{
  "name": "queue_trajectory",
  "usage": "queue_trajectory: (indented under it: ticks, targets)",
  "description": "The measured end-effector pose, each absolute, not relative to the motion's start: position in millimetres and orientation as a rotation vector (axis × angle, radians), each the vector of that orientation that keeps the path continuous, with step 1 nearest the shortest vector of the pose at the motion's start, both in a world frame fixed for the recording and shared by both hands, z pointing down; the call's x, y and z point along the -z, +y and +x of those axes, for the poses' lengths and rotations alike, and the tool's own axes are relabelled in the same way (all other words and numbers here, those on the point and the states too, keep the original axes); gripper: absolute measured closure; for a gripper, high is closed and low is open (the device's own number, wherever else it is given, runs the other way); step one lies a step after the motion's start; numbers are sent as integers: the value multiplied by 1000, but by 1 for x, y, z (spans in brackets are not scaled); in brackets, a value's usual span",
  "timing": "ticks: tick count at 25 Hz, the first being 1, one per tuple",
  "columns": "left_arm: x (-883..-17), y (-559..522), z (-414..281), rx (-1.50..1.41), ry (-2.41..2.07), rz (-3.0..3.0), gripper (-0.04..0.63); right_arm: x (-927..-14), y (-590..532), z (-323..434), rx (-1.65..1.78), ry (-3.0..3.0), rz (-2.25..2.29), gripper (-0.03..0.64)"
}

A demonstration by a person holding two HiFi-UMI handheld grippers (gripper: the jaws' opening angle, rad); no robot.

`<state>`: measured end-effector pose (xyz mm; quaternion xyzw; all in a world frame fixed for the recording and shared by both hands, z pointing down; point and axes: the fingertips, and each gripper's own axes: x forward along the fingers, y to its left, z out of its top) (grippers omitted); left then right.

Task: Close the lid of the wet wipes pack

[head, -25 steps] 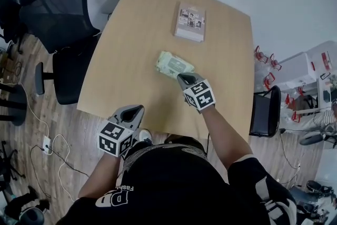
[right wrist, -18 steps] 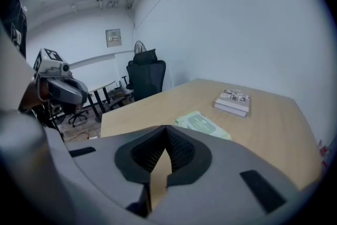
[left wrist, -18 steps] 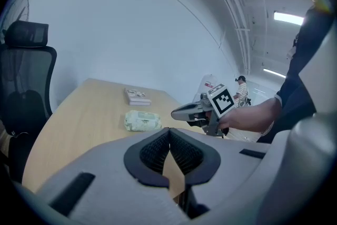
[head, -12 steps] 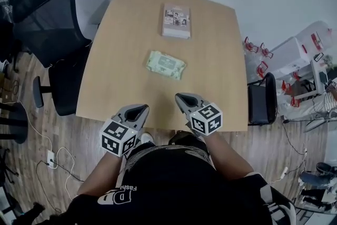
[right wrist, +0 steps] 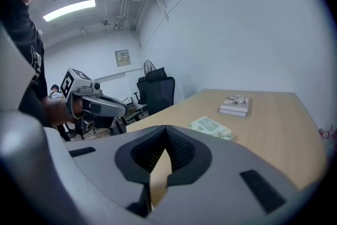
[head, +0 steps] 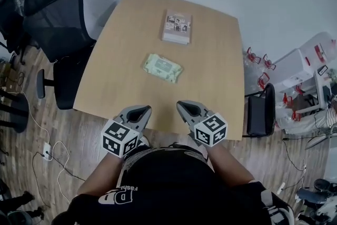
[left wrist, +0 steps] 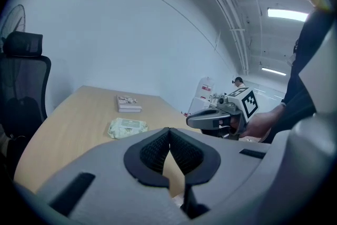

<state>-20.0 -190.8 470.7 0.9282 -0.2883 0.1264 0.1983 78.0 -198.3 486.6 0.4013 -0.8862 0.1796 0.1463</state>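
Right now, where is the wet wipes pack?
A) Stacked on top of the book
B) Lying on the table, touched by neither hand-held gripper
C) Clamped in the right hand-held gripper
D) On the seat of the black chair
B: the wet wipes pack lies on the table, on the near side of the book, while the left hand-held gripper and right hand-held gripper are at the near edge, shut and empty.

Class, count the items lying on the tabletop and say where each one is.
2. The wipes pack lies near the middle of the table; the book lies beyond it, toward the far edge. Nothing seems hidden.
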Motion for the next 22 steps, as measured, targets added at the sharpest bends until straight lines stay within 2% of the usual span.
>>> queue_trajectory:
  ticks: [8, 22]
  targets:
    - [-459, -159, 27, -325, -939, 2559, 577, -457, -159, 118, -451, -2645, 1029, 612]
    - [-459, -110, 93, -306, -1077, 2493, 577, -464, -114, 184, -462, -2696, 950, 612]
